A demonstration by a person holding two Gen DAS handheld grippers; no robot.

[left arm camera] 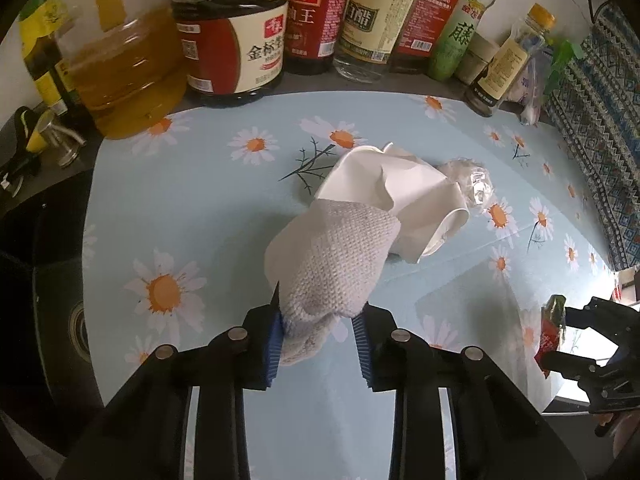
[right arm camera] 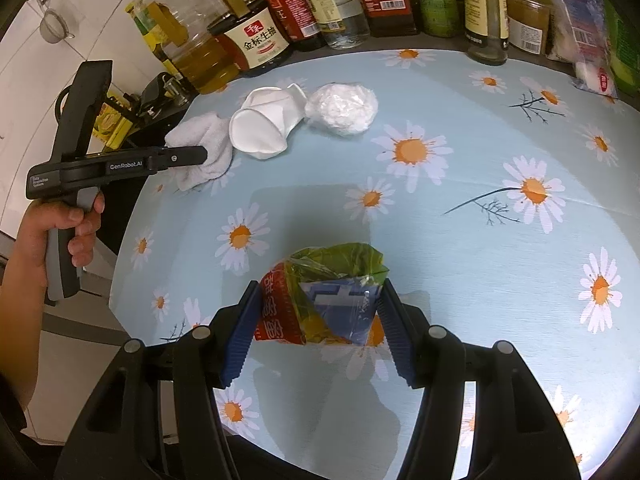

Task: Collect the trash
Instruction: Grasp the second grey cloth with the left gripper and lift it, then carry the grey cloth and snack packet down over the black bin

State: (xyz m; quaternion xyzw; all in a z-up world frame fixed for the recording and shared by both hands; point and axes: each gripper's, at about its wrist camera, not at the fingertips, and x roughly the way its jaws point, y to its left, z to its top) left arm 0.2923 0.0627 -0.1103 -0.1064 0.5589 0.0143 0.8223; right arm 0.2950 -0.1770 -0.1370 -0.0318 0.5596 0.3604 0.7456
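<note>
Left wrist view: my left claw (left arm camera: 320, 330) is closed on the near end of a grey-white knitted rag (left arm camera: 336, 256), both blue pads pressing its bunched tail. The rag lies mid-counter on the daisy-print cover (left arm camera: 192, 200); its far end touches a crushed white paper cup (left arm camera: 400, 196), and a clear-wrapped white wad (left arm camera: 472, 184) sits just beyond that. Risk: only the tail is pinched, so the rag may slip on lifting, or drag the cup along. Bottles line the back edge of the counter; the big oil jug (left arm camera: 124, 76) at the back left corner looks partly full of amber oil, and the clear bottle (left arm camera: 368, 32) holds a colourless liquid. Right wrist view: my right claw (right arm camera: 318, 316) is clamped at moderate width on a crumpled snack wrapper (right arm camera: 320, 292), red, green and blue, near the front edge. The cup (right arm camera: 260, 128) lies on its side, mouth toward me, apparently empty. Risk: the slick film may spring from the pads. The left hand (right arm camera: 68, 224) grips its handle at the left edge.
</note>
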